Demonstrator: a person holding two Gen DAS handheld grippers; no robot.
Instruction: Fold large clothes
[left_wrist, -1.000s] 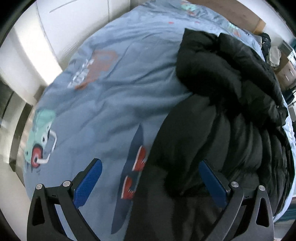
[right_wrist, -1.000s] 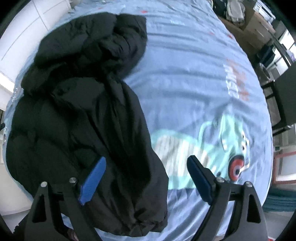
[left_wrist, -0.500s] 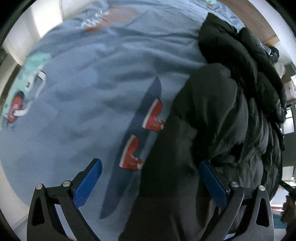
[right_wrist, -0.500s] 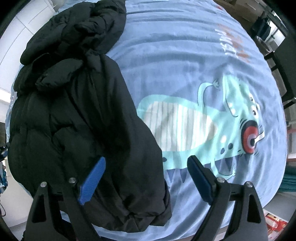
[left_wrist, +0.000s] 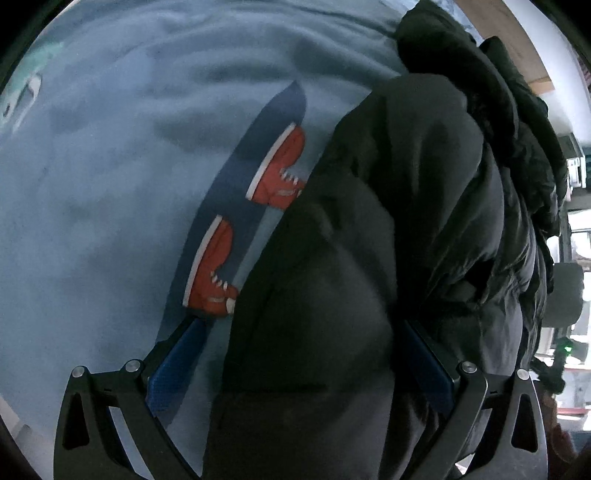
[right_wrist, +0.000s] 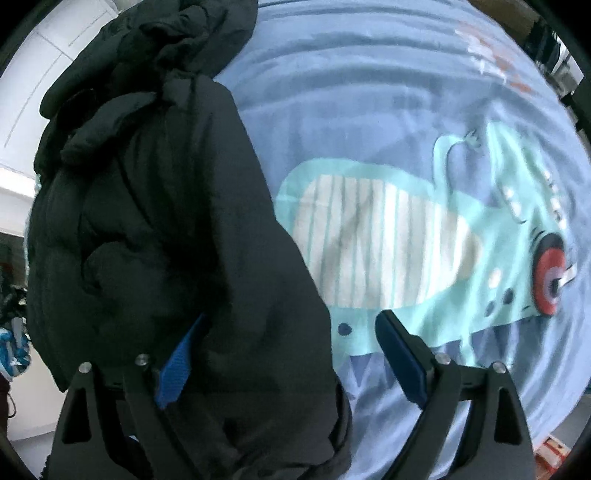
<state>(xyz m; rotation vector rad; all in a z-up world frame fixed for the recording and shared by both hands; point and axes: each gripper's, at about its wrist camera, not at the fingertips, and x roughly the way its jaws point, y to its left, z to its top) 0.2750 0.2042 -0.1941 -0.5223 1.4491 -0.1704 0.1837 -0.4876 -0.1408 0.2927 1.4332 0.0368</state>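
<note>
Black puffy stuff: I see a big black coat (left_wrist: 388, 221) lying on a blue bed sheet (left_wrist: 110, 184).

Left view, where the coat is: it fills the right side and runs from near to far. Its near end lies between my claw's two arms.

Left view, my claw: the left gripper (left_wrist: 299, 365) is spread wide. One blue pad (left_wrist: 177, 365) sits over the sheet and the other blue pad (left_wrist: 424, 369) is by the coat. It is not pinching anything.

Left view, the sheet: two red shoes (left_wrist: 277, 173) are printed on it, just beside the coat's left edge.

Right view, where the coat is: the coat (right_wrist: 166, 221) fills the left side. A bunched lump lies at the far end.

Right view, my claw: the right gripper (right_wrist: 288, 365) is spread wide too. The coat's near end bulges between its arms and hides part of the left pad (right_wrist: 177, 369). It holds nothing.

Right view, the sheet: a green toothy monster (right_wrist: 424, 251) is printed on the sheet (right_wrist: 351, 110), to the right of the coat.

How it will feel: I think it is soft, squashy and bulky. The shiny cloth may slip.

Where I would grab: the near bottom edge, one claw at each corner, biting a thick fold.
</note>
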